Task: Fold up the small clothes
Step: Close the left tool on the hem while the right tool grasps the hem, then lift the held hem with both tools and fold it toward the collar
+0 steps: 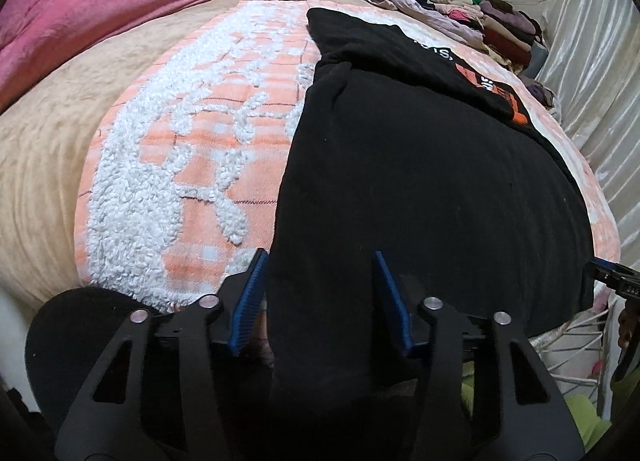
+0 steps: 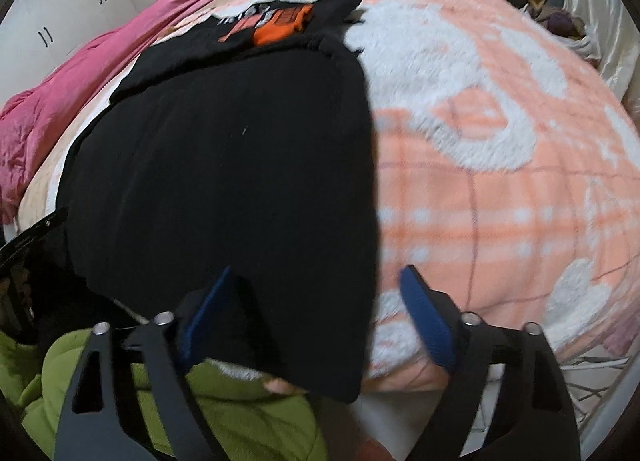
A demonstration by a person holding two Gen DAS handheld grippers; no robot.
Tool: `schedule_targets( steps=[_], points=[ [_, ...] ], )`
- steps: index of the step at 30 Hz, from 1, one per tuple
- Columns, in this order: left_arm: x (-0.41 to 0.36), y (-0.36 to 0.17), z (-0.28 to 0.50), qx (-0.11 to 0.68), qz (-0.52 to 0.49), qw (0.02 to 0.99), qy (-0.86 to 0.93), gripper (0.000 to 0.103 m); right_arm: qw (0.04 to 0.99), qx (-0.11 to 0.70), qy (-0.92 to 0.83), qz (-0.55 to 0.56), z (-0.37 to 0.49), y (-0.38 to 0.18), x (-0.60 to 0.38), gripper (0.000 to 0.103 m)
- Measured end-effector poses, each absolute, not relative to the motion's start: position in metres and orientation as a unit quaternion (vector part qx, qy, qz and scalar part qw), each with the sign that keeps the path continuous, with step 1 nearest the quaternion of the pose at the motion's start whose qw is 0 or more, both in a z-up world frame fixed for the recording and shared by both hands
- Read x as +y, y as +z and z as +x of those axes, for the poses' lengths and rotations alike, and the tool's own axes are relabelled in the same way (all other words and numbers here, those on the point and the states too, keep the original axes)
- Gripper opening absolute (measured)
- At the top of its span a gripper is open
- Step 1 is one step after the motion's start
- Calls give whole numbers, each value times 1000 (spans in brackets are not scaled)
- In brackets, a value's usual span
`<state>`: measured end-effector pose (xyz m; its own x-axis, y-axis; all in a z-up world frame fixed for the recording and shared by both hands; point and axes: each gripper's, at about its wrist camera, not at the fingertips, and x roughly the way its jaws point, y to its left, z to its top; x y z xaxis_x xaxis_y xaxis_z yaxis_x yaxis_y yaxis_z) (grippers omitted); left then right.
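Here, one black garment point(image 1: 420, 165) is seen laid lengthwise on the bed point(image 1: 208, 141), its near hem straddled, unpinched, by the two spread claws, left claw point(image 1: 320, 301) and right claw point(image 2: 316, 317).

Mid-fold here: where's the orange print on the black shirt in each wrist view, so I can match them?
Left wrist: the orange print sits upper right, on the black shirt, far end.
Right wrist: the orange print sits upper left of centre, far end.
Shared landmark: the pink blanket, along the left of both.
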<state>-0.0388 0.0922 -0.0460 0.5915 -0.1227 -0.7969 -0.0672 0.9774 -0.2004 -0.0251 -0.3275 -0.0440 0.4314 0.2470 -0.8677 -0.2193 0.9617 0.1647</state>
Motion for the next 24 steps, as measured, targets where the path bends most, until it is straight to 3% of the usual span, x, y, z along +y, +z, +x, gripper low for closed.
schedule_targets(
  steps=[1, 3, 4, 5, 6, 8, 13, 21, 23, 24],
  points=[
    [93, -46, -40, 452, -106, 886, -17, 40, 847, 514, 136, 11, -27, -44, -327, 67],
    [94, -47, -42, 452, -106, 886, -18, 36, 847, 512, 139, 17, -29, -43, -328, 41],
    [94, -47, -43, 452, -106, 885, -19, 31, 847, 512, 144, 26, -29, -41, -330, 36],
    [95, -46, -44, 452, -107, 885, -20, 26, 845, 511, 152, 37, -28, -40, -332, 24],
    [96, -45, -45, 451, -108, 886, -20, 23, 843, 511, 160, 49, -28, -38, -335, 21],
    [97, -42, -47, 449, -114, 886, -28, 9, 839, 514, 168, 58, -27, -38, -338, 21],
    [98, -45, -49, 454, -123, 882, -34, 8, 835, 521, 171, 58, -29, -42, -340, 24],
    [98, -48, -50, 460, -128, 878, -38, 13, 832, 517, 189, 64, -32, -45, -342, 28],
    [98, -49, -50, 462, -132, 876, -40, 25, 831, 517, 192, 69, -32, -46, -343, 28],
    [97, -50, -50, 464, -131, 875, -41, 25, 831, 517, 193, 70, -32, -46, -344, 28]
  ],
)
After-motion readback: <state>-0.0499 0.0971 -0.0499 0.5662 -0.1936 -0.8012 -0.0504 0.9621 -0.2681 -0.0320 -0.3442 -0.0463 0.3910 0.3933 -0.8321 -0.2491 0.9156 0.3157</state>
